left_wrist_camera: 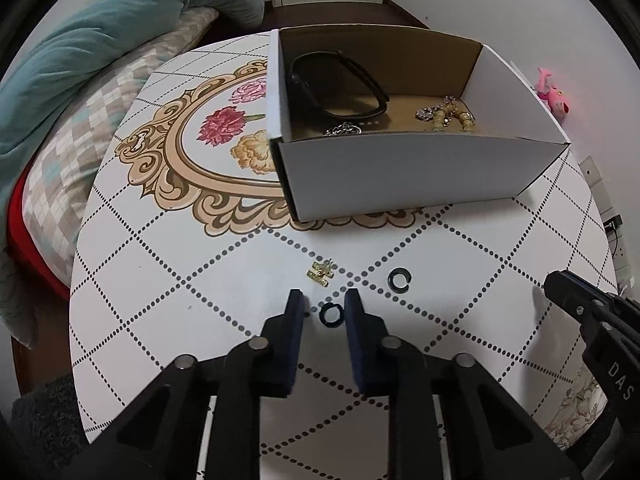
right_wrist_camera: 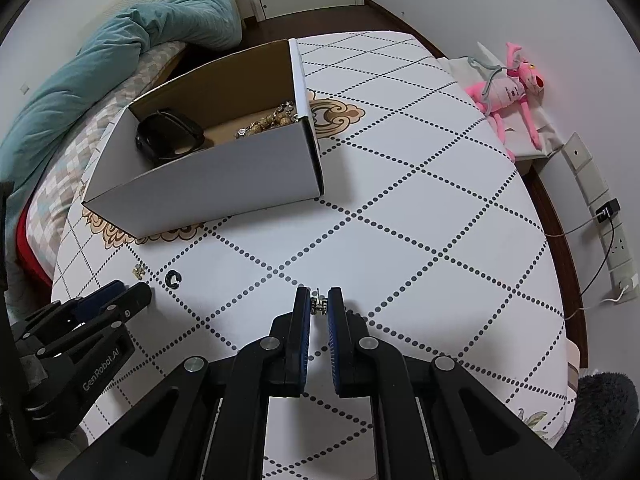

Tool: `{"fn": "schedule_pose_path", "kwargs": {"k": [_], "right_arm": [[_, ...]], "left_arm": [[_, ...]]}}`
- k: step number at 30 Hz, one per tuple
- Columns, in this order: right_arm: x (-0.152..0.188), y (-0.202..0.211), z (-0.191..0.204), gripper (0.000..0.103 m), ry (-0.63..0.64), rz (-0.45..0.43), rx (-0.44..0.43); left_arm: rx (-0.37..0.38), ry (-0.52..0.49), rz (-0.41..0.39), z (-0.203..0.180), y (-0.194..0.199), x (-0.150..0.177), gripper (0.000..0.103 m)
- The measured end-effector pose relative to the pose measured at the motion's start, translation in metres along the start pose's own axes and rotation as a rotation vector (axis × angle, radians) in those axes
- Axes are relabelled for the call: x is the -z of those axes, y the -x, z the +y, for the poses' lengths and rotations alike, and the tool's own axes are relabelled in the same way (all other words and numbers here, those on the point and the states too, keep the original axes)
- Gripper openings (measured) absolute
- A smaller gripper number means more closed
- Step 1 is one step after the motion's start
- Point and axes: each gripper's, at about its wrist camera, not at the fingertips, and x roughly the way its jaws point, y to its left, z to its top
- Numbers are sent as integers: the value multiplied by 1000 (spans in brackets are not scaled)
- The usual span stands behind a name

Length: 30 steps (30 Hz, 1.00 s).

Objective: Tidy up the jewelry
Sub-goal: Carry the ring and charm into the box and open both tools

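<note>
A small black ring [left_wrist_camera: 331,314] lies on the white dotted table [left_wrist_camera: 168,280] between the fingertips of my left gripper [left_wrist_camera: 325,305]. The jaws stand a little wider than the ring, and a slit shows at the left pad. A C-shaped black ring [left_wrist_camera: 399,279] [right_wrist_camera: 173,278] and a gold earring [left_wrist_camera: 320,273] [right_wrist_camera: 139,271] lie just beyond. My right gripper [right_wrist_camera: 319,306] is shut on a small studded earring [right_wrist_camera: 319,305]; in the left wrist view the right gripper [left_wrist_camera: 558,286] shows at the right edge. The white cardboard box [left_wrist_camera: 400,168] [right_wrist_camera: 208,196] holds a black band [left_wrist_camera: 340,84], a bead bracelet [left_wrist_camera: 448,114] and a silver chain [left_wrist_camera: 344,129].
A bed with a teal duvet [right_wrist_camera: 120,52] borders the table on the left. A pink plush toy [right_wrist_camera: 512,84] and a power strip [right_wrist_camera: 612,232] sit along the right wall. A dark fluffy seat [right_wrist_camera: 600,412] is at the near right edge.
</note>
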Motion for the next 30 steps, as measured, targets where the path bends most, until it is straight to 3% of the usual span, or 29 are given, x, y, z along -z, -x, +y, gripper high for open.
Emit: {"fn": "schedule_pose_path", "kwargs": {"k": [1,11,16,22,25,30], "right_arm": [[0,0,0,9,1,-2,0],[-2,12,1,9,-4,-23,-21],[-9,28,3,9,-2,-46,-56],[-39,58,4,9,-11,-88,-168],[-70,65,6,9,-2,-102,-225],[-122,57,16,9,44,-99,-233]], "left_arm": [[3,0,0,0,0,0,10],[29,13,-10,-4,8,5,10],[84,20,-57,-4,40,-4,10],[209,71,-116,3,82,-47,10],[246,83,-117,7,84,-75,10],[257,73,-73,11,69,-120,10]]}}
